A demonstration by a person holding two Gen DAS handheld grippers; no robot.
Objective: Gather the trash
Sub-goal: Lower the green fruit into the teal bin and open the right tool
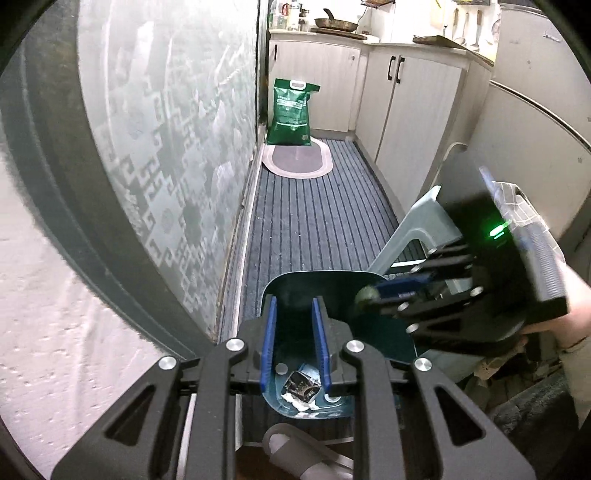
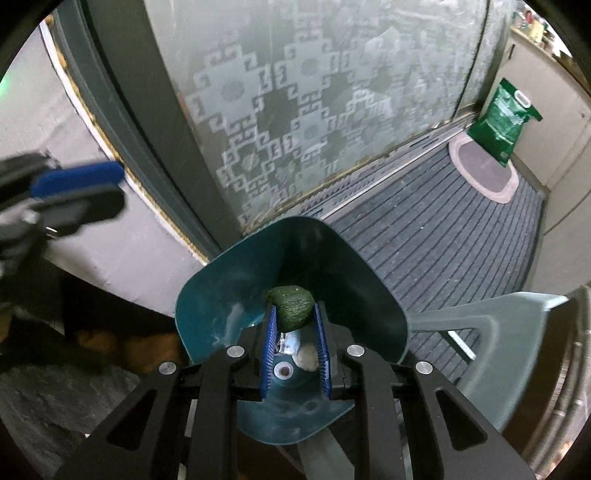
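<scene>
My right tool is clenched on a crumpled green wad right over the teal bin, my left tool empty, barely parted – release too soon and, I judge, the wad clips the bin's rim and bounces onto the striped mat.

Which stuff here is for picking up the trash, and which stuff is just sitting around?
For the job:
- teal bin
- green lump in the right tongs
- wrappers and tissue in the bin
- left tongs

Just lying about:
- green sack
- oval mat
- grey stool
- frying pan
</scene>
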